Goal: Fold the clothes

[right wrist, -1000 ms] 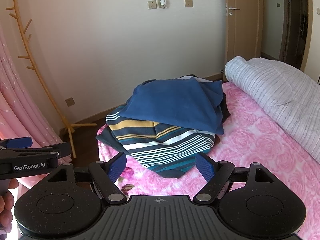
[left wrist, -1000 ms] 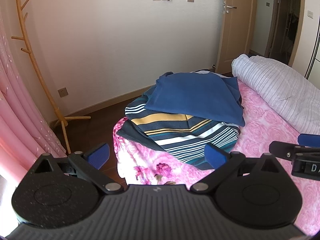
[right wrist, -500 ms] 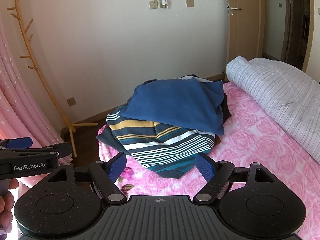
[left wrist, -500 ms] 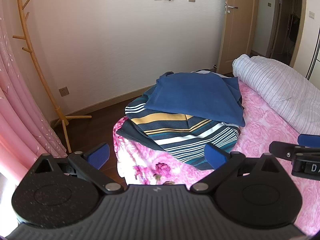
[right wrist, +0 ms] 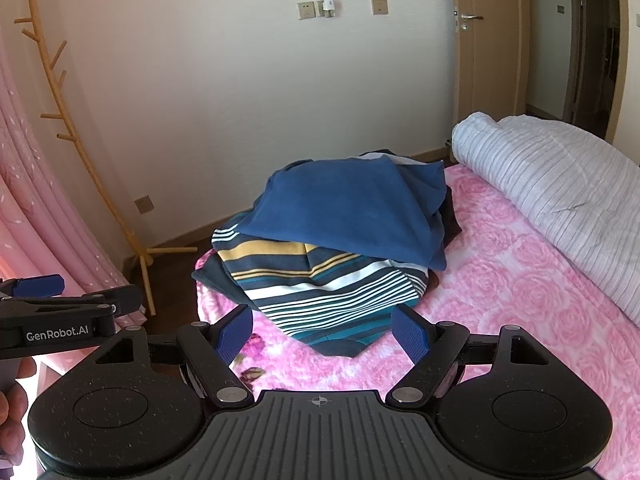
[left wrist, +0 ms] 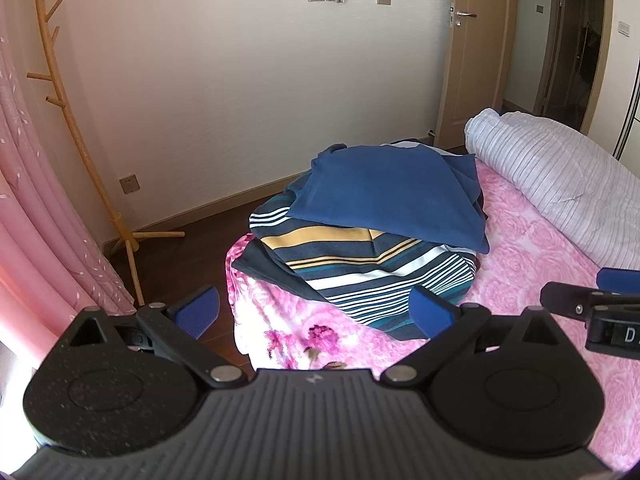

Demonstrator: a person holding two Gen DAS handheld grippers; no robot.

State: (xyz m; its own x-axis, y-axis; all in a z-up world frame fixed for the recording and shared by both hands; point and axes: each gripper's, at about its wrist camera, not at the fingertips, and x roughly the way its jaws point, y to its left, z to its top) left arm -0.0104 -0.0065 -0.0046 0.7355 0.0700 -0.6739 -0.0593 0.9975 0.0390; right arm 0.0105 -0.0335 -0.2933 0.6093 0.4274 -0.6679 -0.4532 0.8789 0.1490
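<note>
A pile of clothes lies at the corner of a bed with a pink floral cover [left wrist: 520, 248] [right wrist: 500, 280]. A blue garment [left wrist: 384, 196] [right wrist: 352, 212] lies on top of a striped garment [left wrist: 376, 268] [right wrist: 320, 284]. My left gripper [left wrist: 316, 308] is open and empty, held above the bed just short of the pile. My right gripper [right wrist: 324, 330] is open and empty, also just short of the pile. Each gripper shows at the edge of the other's view, the right one in the left wrist view [left wrist: 592, 304] and the left one in the right wrist view [right wrist: 68, 300].
A rolled striped white quilt [left wrist: 560, 184] [right wrist: 560, 184] lies along the bed's right side. A wooden coat stand [left wrist: 80, 140] [right wrist: 84, 160] and pink curtains [left wrist: 36, 220] stand at the left. A wooden door [left wrist: 476, 40] is at the back right.
Both views have shifted very slightly; the grippers stay open and the clothes have not moved.
</note>
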